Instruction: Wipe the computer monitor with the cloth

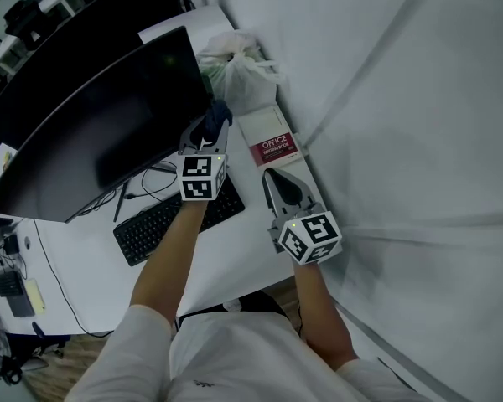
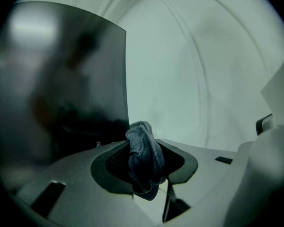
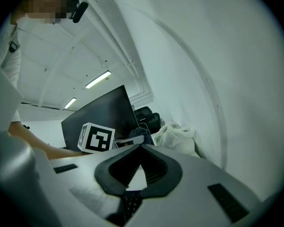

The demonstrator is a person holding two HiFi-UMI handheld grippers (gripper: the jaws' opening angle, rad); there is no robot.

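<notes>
A white surface point(image 1: 253, 262) carries a dark monitor point(image 1: 101, 124) at 10 o'clock in the head view, with a black keyboard point(image 1: 176, 220) at its 5 o'clock. The left gripper point(image 1: 211, 134) has its fingers clamped on a bunched dark-blue cloth point(image 2: 143, 160), just beside the monitor's right edge. At 4 o'clock from the left gripper, the right gripper point(image 1: 270, 174) has its fingers together, holding nothing.
</notes>
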